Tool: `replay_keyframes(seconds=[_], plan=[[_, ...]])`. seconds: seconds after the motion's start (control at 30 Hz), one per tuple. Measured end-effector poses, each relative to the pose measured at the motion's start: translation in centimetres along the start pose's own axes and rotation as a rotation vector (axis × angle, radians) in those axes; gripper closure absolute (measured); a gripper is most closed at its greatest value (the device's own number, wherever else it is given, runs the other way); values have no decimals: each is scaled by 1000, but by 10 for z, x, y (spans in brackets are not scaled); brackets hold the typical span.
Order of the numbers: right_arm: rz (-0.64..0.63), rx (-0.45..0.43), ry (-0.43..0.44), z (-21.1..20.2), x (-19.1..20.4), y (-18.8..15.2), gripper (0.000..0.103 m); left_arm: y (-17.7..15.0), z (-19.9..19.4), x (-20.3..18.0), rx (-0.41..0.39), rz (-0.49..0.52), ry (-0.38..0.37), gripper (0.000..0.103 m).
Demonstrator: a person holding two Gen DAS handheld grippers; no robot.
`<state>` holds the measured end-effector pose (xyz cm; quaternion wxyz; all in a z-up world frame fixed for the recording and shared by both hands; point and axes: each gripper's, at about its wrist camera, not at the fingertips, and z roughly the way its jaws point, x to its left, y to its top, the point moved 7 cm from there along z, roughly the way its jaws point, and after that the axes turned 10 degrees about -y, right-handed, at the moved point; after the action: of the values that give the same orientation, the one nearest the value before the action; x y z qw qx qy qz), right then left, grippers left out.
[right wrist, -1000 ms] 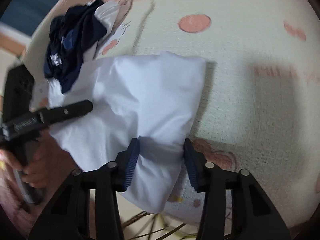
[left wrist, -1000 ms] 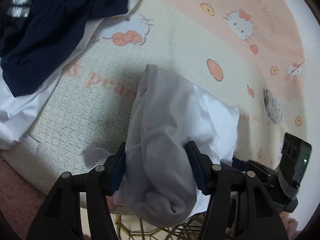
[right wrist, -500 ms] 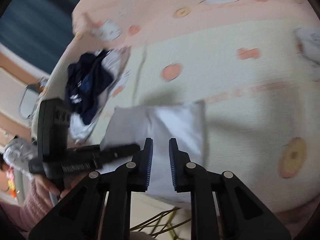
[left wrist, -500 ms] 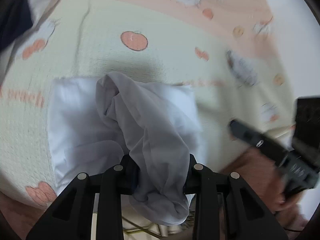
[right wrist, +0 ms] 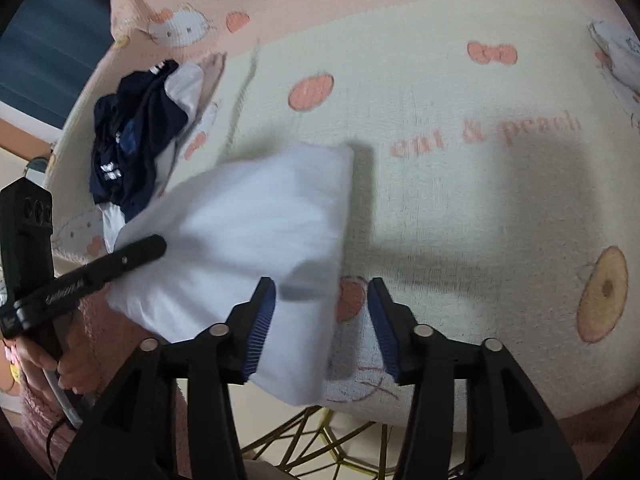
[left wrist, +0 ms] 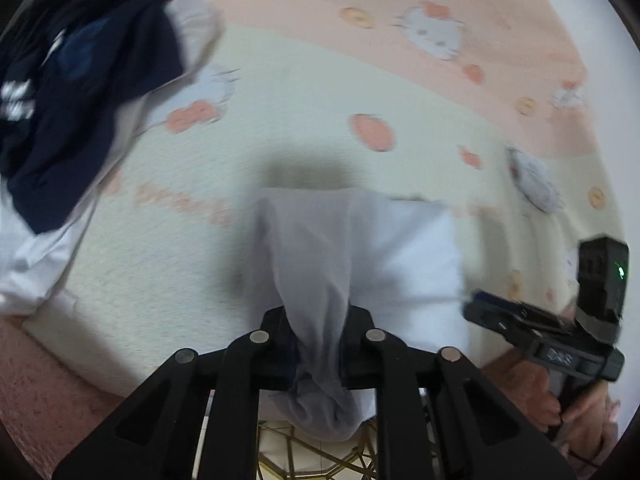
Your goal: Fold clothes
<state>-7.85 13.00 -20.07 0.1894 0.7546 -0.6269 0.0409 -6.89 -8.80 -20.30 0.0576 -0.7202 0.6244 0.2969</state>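
The left gripper [left wrist: 318, 344] is clamped on a bunched fold of the white garment [left wrist: 400, 256], the cloth squeezed between its narrow jaws and hanging out below them in a grey lump. From there the garment rises and spreads across the blanket [left wrist: 280, 112], a cream and pink one printed with cats, peaches and pink lettering. In the right wrist view the garment [right wrist: 256, 232] lies as a folded white block near the blanket's [right wrist: 460, 184] front edge, one corner drooping over it. The right gripper [right wrist: 322, 324] has its jaws opening, the blue pads standing well apart; the garment's lower right edge sits between them, close by the left pad, but the pads do not press on it. A heap of clothes [right wrist: 132, 140], navy on white, lies at the blanket's far left, apart from the garment. Each view shows the other gripper held in a hand [right wrist: 72, 364] at the frame's side. A gold wire frame [right wrist: 320, 436] shows under the blanket's edge. The left view is blurred.
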Motion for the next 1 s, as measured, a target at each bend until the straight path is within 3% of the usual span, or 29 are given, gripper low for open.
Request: replay_keyframes(seconds=[0.03,0.07,0.13,0.27,0.37,0.43,0.5,0.67,0.73,0.83,0.9,0.93,0.97,1.0], plan=[[4,21,11,3,0,-3,47,0,-2,9,-12,-48,-29,61],[10,42,35,7,0,-6,47,0,-3,17,-24,-113,-72,41],[30,64,66,14,0,-8,47,-1,-2,31,-21,-197,-100,37],[31,86,113,27,4,-5,47,-9,14,26,29,-161,-104,36],[-10,69,132,38,17,0,50,-13,28,22,49,-171,-149,51],[-35,58,142,39,19,2,60,-13,29,19,44,-165,-163,55],[-27,52,177,35,19,4,79,-13,27,16,32,-160,-175,63],[-22,0,199,8,16,5,83,-18,16,5,9,-186,-225,72],[-3,-27,204,-7,8,5,83,-23,23,-14,22,-137,-230,76],[39,-76,172,-30,-17,3,83,-19,41,-56,42,0,-226,77],[31,-75,33,-30,-39,-4,79,-14,53,-69,61,51,-197,75],[24,-44,-57,-22,-49,-9,76,-13,58,-72,71,70,-177,73],[44,-3,-102,-14,-58,-13,67,-14,60,-70,82,78,-149,70],[64,39,-146,-5,-66,-18,64,-15,60,-68,87,82,-133,63]])
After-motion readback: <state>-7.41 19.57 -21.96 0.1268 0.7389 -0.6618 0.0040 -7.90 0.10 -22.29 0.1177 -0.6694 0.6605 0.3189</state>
